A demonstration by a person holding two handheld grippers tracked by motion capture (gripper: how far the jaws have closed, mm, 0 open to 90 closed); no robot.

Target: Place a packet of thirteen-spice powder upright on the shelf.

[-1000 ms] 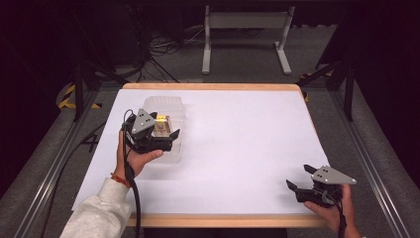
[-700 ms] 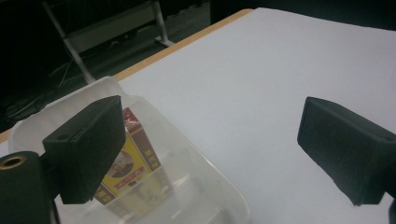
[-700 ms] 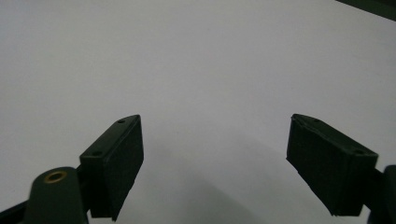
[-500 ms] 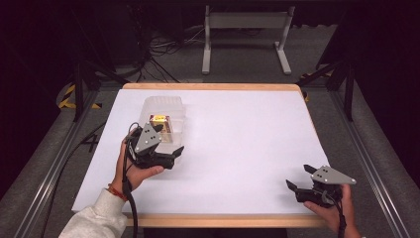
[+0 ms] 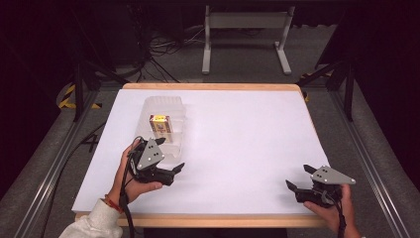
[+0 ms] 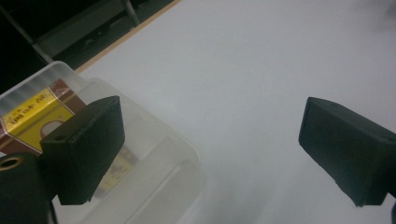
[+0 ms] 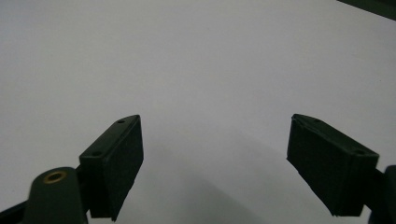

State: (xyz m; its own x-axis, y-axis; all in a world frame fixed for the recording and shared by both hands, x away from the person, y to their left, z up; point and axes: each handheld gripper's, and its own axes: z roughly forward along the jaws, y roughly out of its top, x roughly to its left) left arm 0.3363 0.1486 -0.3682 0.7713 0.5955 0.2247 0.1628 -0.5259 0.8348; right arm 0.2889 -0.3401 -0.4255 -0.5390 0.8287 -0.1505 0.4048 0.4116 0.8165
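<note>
The white desk (image 5: pixel 237 148) takes up the middle of the high view, bare apart from what sits in its upper-left part: a clear plastic container (image 5: pixel 166 124) lying lengthwise, with a small yellow-and-brown box (image 5: pixel 161 126) resting inside it. In the left gripper view the same container (image 6: pixel 154 177) occupies the lower left of the frame, and the box (image 6: pixel 35 109) shows through its wall at the left edge. The left hand-held gripper (image 5: pixel 171 171) sits at the lower left of the high view, just beside the container's near end, released, with its jaws spread wide and nothing between them. The right hand-held gripper (image 5: pixel 297 187) rests at the lower right, well apart from everything, likewise released over bare desk. With the box already lying in the container, the step in hand looks like clearing the left hand-held gripper away from it. To do that well, I would keep the jaws spread and draw them off toward the lower edge of the frame without brushing the container's rim, since the light plastic would probably slide or tip easily. The right hand-held gripper can stay parked; bringing it in seems unnecessary unless the container needs steadying.
</note>
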